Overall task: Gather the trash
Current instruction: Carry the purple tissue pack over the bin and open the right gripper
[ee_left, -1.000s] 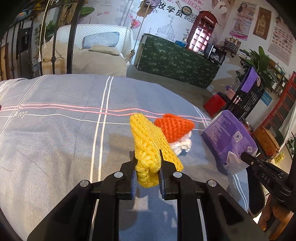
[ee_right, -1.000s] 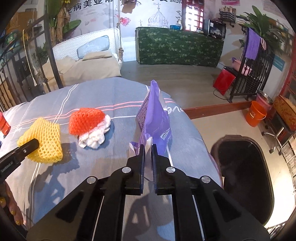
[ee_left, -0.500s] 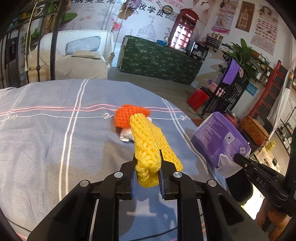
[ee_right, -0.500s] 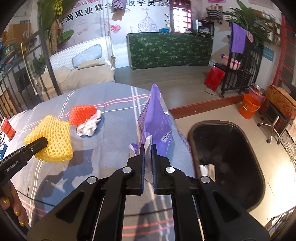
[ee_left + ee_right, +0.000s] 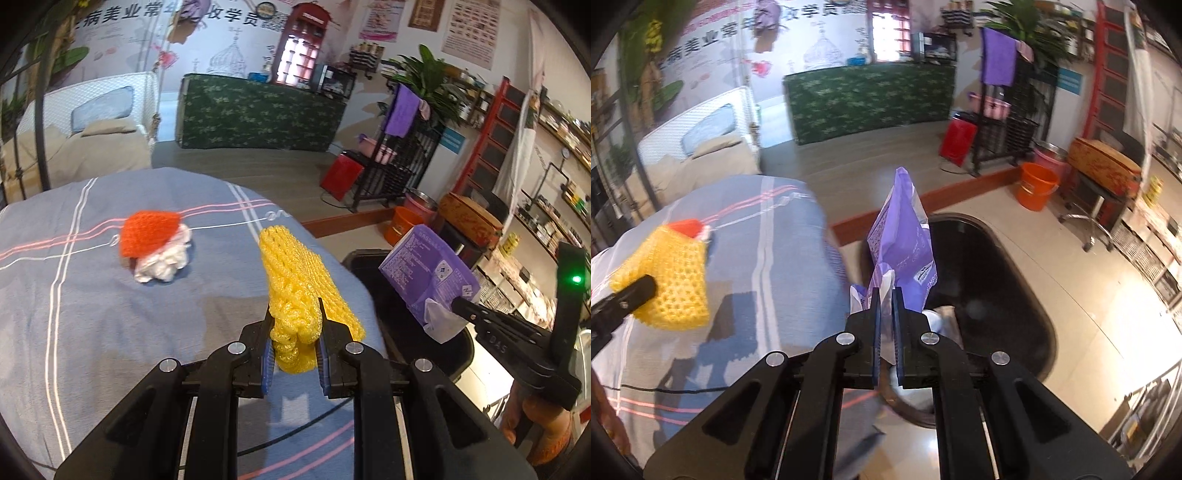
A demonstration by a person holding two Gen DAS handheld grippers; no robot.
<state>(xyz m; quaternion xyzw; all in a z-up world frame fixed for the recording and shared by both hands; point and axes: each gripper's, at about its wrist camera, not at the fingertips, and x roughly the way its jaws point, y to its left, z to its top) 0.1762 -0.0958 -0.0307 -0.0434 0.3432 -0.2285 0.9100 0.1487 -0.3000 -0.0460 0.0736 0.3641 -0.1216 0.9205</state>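
Here the left claw (image 5: 294,334) pinches a yellow net (image 5: 295,280), the right claw (image 5: 885,314) pinches a purple bag (image 5: 905,240); the black bin (image 5: 990,295) gapes just beyond the right claw

"DAS" on the right hand-held gripper (image 5: 458,303), Chinese characters "学员" on wall mural (image 5: 229,18)

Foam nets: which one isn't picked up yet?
The orange foam net, lying on the bedsheet. The yellow foam net is pinched in the left claw.

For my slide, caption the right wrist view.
Right tool carries purple packet over black bin.
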